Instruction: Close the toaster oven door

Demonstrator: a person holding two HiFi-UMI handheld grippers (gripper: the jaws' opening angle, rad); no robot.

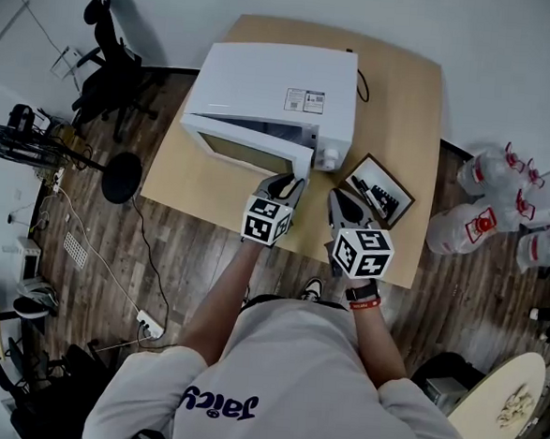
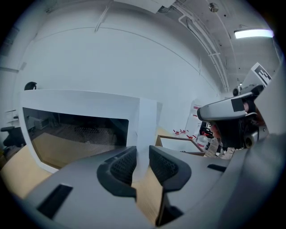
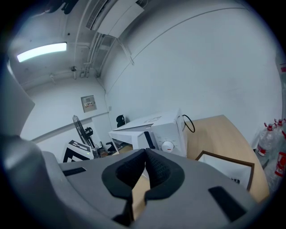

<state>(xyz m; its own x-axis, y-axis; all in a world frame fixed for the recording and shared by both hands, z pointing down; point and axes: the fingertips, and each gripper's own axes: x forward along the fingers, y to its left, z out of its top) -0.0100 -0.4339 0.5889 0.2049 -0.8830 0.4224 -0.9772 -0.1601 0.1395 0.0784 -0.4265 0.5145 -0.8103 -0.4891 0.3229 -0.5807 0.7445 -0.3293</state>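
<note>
1. The only lettering I can nearly read is the dark blue word on the back of my white shirt (image 1: 246, 371); it looks like "Jaics", though I cannot be sure
2. The sticker (image 1: 304, 100) on top of the toaster oven (image 1: 266, 82) carries print too small to read
3. The cubes on my left tongs (image 1: 288, 183) and right tongs (image 1: 338, 198) show only black-and-white square patterns, no letters
4. The framed picture (image 1: 380, 190) on the table (image 1: 397, 91), the red labels on the bottles (image 1: 481, 224), my red wristband (image 1: 365, 304) and the wall panel (image 3: 88, 103) are all illegible
</note>
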